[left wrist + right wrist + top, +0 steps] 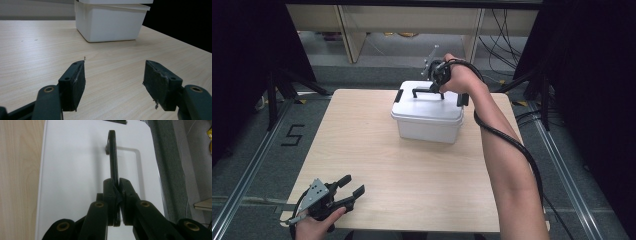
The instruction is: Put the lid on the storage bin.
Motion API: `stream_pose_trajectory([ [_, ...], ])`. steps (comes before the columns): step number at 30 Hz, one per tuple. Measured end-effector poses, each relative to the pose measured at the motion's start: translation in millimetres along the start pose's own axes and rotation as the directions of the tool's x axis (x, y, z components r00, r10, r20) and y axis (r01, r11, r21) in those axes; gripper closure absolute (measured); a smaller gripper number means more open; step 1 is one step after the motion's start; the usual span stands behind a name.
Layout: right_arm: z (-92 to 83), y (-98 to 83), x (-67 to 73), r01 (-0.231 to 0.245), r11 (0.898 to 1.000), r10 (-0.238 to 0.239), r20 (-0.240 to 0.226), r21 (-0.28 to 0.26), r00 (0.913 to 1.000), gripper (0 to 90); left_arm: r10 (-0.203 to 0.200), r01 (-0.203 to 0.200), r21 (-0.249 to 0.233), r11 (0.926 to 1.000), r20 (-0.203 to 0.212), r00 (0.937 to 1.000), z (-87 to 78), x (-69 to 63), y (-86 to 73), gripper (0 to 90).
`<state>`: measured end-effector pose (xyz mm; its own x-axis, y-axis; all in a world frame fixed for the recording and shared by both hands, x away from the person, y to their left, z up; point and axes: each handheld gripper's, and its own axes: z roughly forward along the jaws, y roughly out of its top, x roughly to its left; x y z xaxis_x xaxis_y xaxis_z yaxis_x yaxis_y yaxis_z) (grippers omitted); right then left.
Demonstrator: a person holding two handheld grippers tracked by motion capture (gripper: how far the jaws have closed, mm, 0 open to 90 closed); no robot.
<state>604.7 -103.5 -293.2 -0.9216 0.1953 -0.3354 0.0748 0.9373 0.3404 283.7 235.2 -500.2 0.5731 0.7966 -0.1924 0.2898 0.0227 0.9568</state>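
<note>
The right gripper (pixel 117 192) clamps the raised black plastic handle (pixel 113 157) of a white lidded plastic box (pixel 428 119) at the pale wooden table's (pixel 402 185) far side; lifting remains undone. The left gripper (pixel 113 83) rests wide open, well apart.

This looked like a lab or test room set up for recording, not a home. A plain pale wooden tabletop (pixel 412 175) stood alone on grey carpet, flanked by metal floor rails (pixel 247 170) and black tripod legs (pixel 277 95). Dark curtains (pixel 242 60) closed off both sides. A black tape marking (pixel 292 135) lay on the floor, loose cables (pixel 504 35) trailed behind, and light wooden furniture (pixel 357 30) lined the back.
</note>
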Motion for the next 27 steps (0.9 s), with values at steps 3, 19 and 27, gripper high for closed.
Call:
stream_pose_trajectory([
  [3,-0.1,-0.4,1.9,-0.044,0.999,0.044,-0.001,0.004,0.9991,85.0,0.004,-0.004,0.005,1.0000,0.000,1.0000,-0.7,-0.3,0.3,33.2],
  [19,-3.9,-1.3,-0.8,-0.093,0.991,0.090,-0.032,-0.100,0.9954,85.1,-0.001,0.001,-0.007,1.0000,0.006,1.0000,0.4,0.7,-0.3,33.2],
  [27,-0.1,4.3,1.6,-0.042,0.999,0.042,-0.013,0.030,0.9990,84.7,0.001,-0.001,-0.006,1.0000,0.006,1.0000,-0.3,0.6,-0.1,33.2],
])
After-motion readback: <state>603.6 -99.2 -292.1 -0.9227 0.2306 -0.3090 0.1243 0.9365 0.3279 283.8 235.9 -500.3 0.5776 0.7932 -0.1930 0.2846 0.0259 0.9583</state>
